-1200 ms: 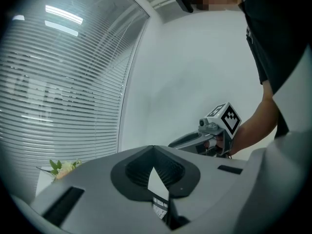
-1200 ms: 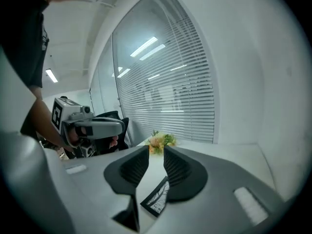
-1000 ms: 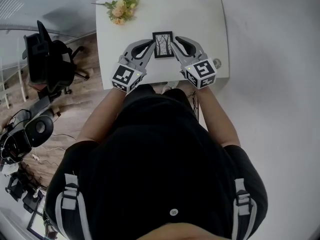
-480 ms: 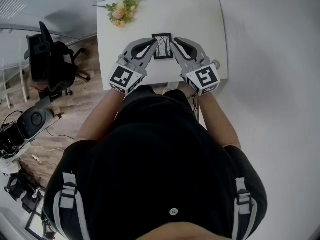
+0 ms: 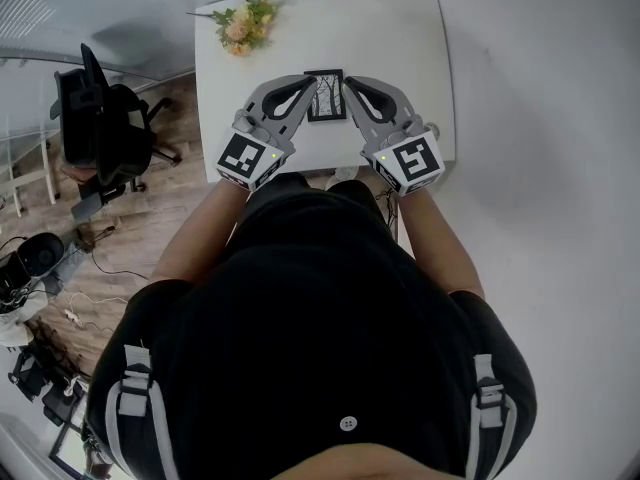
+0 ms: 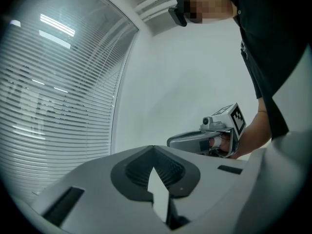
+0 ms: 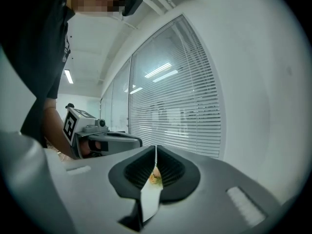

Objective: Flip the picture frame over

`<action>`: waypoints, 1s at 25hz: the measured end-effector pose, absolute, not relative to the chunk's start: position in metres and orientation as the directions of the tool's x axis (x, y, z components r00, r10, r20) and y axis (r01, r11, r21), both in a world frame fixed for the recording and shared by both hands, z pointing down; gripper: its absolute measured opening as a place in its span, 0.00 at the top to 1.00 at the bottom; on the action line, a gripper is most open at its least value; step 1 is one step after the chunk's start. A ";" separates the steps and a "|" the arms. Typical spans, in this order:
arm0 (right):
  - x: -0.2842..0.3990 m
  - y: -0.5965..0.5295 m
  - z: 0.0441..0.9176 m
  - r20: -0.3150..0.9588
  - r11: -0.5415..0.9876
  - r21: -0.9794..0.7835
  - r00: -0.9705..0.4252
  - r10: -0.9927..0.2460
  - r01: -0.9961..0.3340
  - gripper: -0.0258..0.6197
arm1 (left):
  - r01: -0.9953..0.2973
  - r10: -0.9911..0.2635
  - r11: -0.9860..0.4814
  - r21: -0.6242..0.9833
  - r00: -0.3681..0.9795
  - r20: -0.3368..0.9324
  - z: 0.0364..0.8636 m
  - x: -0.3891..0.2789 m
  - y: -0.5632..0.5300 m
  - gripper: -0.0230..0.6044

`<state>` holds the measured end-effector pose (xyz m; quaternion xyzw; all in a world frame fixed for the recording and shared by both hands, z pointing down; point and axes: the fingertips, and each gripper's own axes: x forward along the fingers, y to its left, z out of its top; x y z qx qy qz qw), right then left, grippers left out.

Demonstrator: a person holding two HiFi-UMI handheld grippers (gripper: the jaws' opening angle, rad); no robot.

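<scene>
The picture frame, black-edged with a tree print facing up, lies flat on the white table. My left gripper hovers at its left edge and my right gripper at its right edge, both pointing inward at each other. In the left gripper view the left gripper is shut, its tips touching with nothing held. In the right gripper view the right gripper has its jaws closing until the tips meet, with nothing between them. Each gripper view shows the other gripper across from it, and neither shows the frame.
A bunch of artificial flowers lies at the table's far left corner. A black office chair stands on the wooden floor left of the table, with cables and gear further left. Window blinds run along one wall.
Both grippers have risen a little off the table, their marker cubes larger and nearer the camera. The picture frame lies where it was.
</scene>
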<state>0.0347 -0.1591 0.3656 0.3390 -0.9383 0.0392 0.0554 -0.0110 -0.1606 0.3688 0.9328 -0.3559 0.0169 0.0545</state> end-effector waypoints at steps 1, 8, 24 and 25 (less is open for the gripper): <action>0.035 -0.160 0.364 0.125 0.767 -0.031 -0.764 -0.633 -0.640 0.93 | -0.664 -0.661 -0.742 0.090 0.748 0.067 0.369 -0.010 -0.161 0.96; 0.033 -0.161 0.351 0.093 0.766 -0.021 -0.765 -0.638 -0.642 0.94 | -0.656 -0.653 -0.750 0.088 0.755 0.060 0.365 -0.009 -0.161 0.96; 0.033 -0.163 0.346 0.075 0.752 -0.035 -0.752 -0.655 -0.658 0.94 | -0.671 -0.670 -0.737 0.080 0.741 0.040 0.356 -0.012 -0.162 0.96; 0.034 -0.163 0.346 0.074 0.752 -0.037 -0.752 -0.655 -0.659 0.94 | -0.671 -0.671 -0.737 0.079 0.741 0.037 0.355 -0.012 -0.162 0.96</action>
